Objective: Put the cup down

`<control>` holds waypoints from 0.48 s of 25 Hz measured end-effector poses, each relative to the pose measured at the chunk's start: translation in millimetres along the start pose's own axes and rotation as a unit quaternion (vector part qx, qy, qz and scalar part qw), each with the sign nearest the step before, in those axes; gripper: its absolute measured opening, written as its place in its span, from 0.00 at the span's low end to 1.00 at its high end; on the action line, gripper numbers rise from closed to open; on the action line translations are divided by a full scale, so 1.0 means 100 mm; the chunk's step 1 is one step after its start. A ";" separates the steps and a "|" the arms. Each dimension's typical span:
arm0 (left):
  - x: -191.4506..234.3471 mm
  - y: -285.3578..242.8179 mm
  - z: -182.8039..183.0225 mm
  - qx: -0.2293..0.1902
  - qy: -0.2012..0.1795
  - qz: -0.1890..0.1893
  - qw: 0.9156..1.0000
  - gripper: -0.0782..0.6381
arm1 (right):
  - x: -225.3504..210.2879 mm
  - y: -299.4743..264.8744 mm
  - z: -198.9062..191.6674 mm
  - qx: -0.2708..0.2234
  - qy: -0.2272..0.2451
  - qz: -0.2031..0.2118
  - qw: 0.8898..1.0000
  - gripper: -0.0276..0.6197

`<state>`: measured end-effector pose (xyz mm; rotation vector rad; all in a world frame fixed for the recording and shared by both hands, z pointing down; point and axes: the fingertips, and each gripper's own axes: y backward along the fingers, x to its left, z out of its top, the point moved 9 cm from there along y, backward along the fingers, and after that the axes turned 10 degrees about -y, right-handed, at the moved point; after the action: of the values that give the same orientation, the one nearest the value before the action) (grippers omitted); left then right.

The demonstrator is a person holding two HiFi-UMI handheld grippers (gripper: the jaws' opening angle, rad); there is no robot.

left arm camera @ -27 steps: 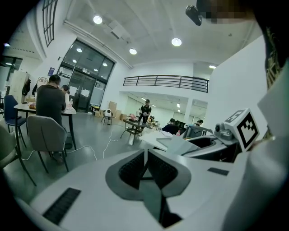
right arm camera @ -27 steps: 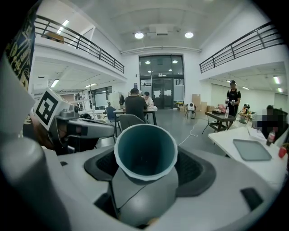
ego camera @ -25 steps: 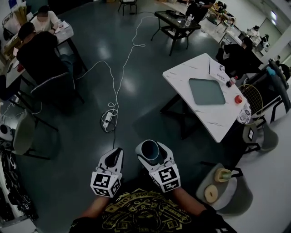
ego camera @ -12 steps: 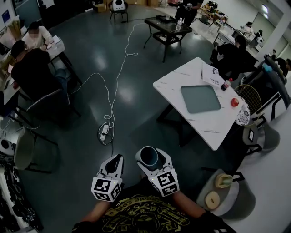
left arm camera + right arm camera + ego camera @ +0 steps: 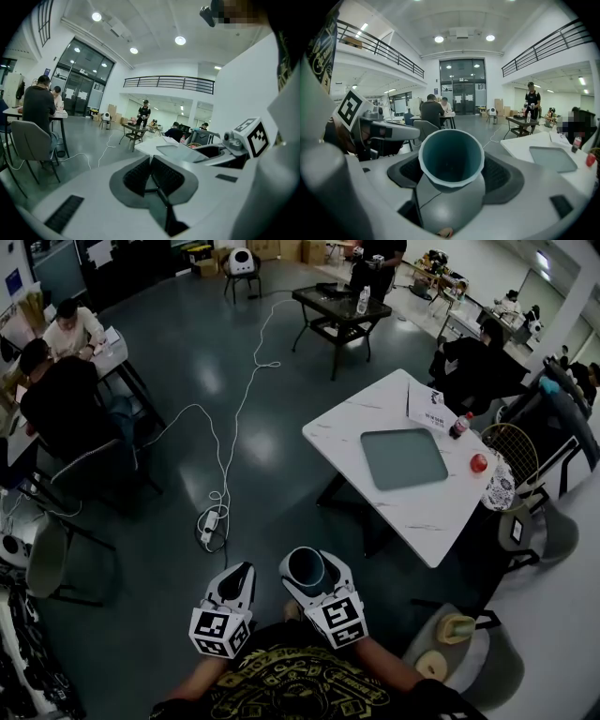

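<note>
A grey cup with a teal inside (image 5: 307, 567) (image 5: 451, 159) sits between the jaws of my right gripper (image 5: 314, 575) (image 5: 452, 180), which is shut on it. The cup's mouth points forward, away from me. My left gripper (image 5: 238, 579) (image 5: 150, 176) hangs beside it to the left, shut with nothing between its ribbed pads. Both grippers are held close to my body, above the dark floor. The white marble-look table (image 5: 356, 418) with a grey-green tray (image 5: 404, 458) stands ahead to the right.
On the table lie a paper sheet (image 5: 427, 407), a cola bottle (image 5: 458, 425) and a red ball (image 5: 479, 462). A power strip (image 5: 206, 520) and a white cable (image 5: 234, 418) cross the floor ahead. A grey chair (image 5: 469, 652) with two items stands at right. People sit at a table far left (image 5: 56, 381).
The view has shifted forward: the white table and tray have slid left and nearer. Both grippers keep their places relative to me, the cup still held.
</note>
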<state>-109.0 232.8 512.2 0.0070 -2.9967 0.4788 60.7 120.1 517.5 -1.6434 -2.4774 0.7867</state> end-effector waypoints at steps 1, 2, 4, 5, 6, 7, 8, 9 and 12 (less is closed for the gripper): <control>-0.02 -0.03 0.01 0.000 -0.001 0.002 1.000 0.16 | -0.04 0.01 0.00 0.000 0.000 0.001 1.000 0.62; -0.04 -0.05 0.02 -0.001 -0.002 0.004 1.000 0.16 | -0.08 0.01 0.01 -0.001 0.000 0.002 1.000 0.62; -0.08 -0.10 0.04 -0.001 -0.005 0.007 1.000 0.16 | -0.14 0.03 0.01 -0.002 0.000 0.006 1.000 0.62; -0.10 -0.11 0.05 -0.001 -0.006 0.009 1.000 0.16 | -0.16 0.03 0.01 -0.002 0.000 0.007 1.000 0.62; -0.12 -0.13 0.07 -0.001 -0.007 0.010 1.000 0.16 | -0.18 0.04 0.01 -0.003 0.000 0.009 1.000 0.62; -0.13 -0.14 0.08 -0.002 -0.008 0.012 1.000 0.16 | -0.20 0.05 0.01 -0.004 0.000 0.011 1.000 0.62; -0.15 -0.15 0.09 -0.002 -0.010 0.013 1.000 0.16 | -0.21 0.05 0.01 -0.005 0.000 0.013 1.000 0.62; -0.16 -0.17 0.10 -0.002 -0.012 0.014 1.000 0.16 | -0.23 0.06 0.00 -0.006 0.000 0.014 1.000 0.62; -0.21 -0.23 0.13 -0.003 -0.018 0.013 1.000 0.16 | -0.29 0.08 0.00 -0.008 -0.001 0.015 1.000 0.62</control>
<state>-88.7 207.1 504.8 -0.0254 -3.0363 0.4785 80.2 96.9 520.3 -1.6913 -2.4733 0.7742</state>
